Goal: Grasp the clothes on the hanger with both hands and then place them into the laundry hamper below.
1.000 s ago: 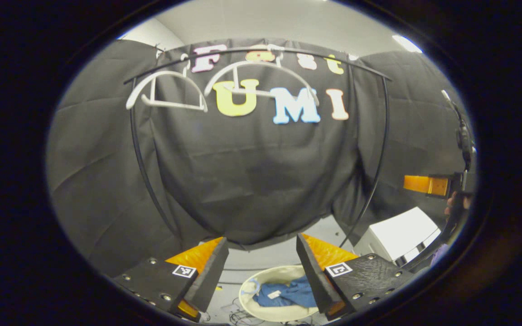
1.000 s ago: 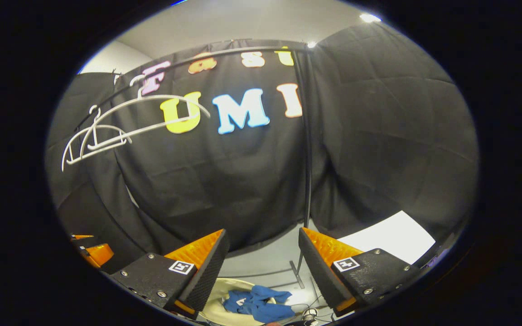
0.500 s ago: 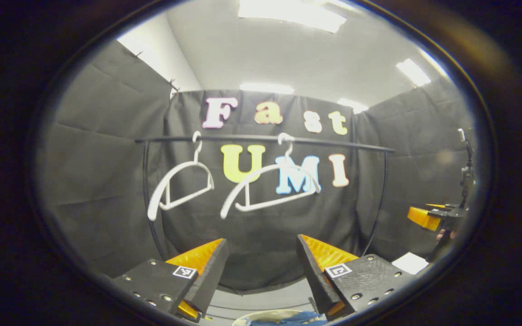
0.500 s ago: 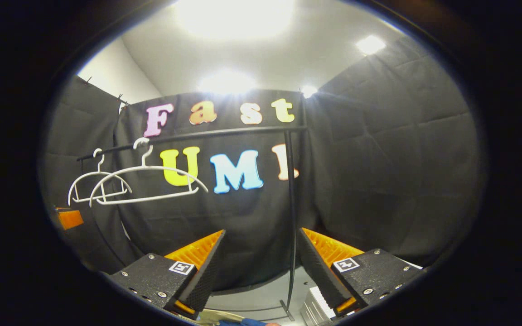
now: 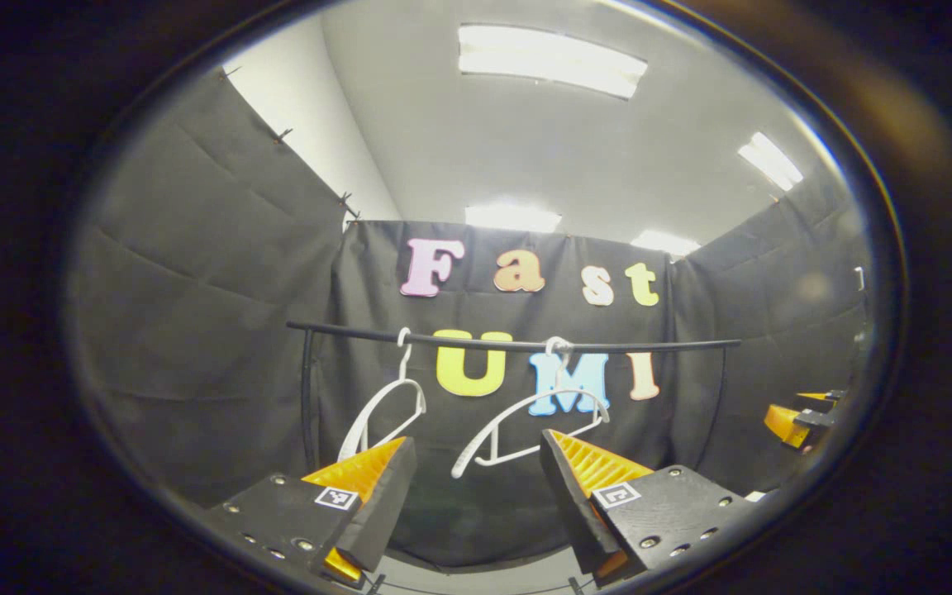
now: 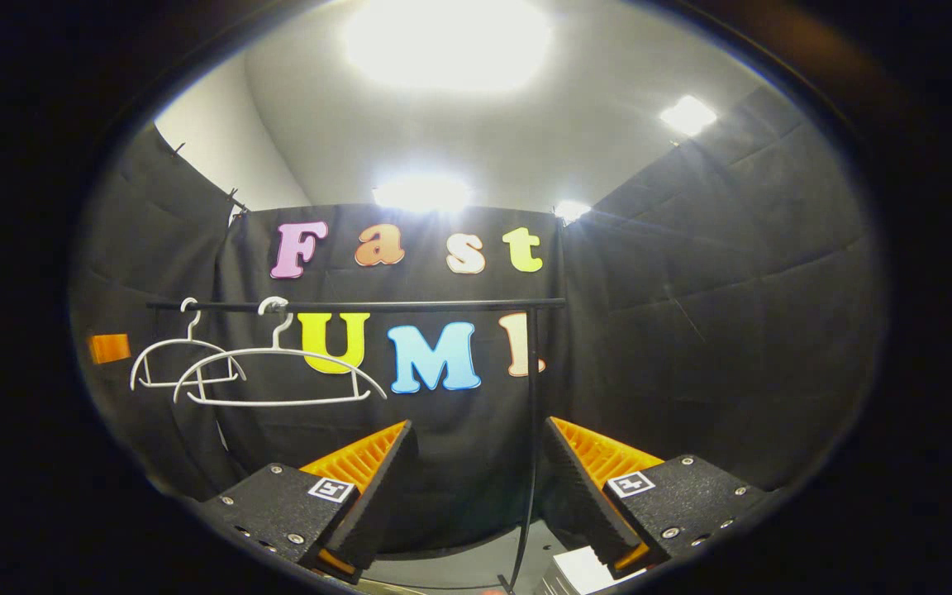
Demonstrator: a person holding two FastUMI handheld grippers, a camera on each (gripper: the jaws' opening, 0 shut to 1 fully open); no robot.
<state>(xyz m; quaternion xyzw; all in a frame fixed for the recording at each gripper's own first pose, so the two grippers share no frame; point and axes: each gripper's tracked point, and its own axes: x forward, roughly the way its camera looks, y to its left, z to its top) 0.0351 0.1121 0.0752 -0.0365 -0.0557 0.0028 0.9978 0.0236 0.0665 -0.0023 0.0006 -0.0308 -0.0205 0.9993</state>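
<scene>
A: Both tools are released. The left gripper (image 5: 478,487) has its jaws spread wide with nothing between them, and so does the right gripper (image 6: 476,487)

B: Where are the clothes?

A: I can't see any garment or the hamper from here. Ahead of and above the left gripper hang two bare white hangers, the nearer hanger (image 5: 525,426) and the farther hanger (image 5: 385,413), both hooked on the black rail (image 5: 517,340). In the right gripper view they sit up and to the left of the fingers

B: What could go wrong?

A: My guess is that reaching up again would be wasted. The hangers are thin, smooth, curved plastic or coated wire, and both tilt on their hooks. A finger catching one could swing it or knock it off the slim round rail

B: Anything else close?

A: The rail's upright post (image 6: 532,430) runs down between the right gripper's fingers, farther off. Pushing forward could bump it. The booth wall is soft, creased black cloth
</scene>
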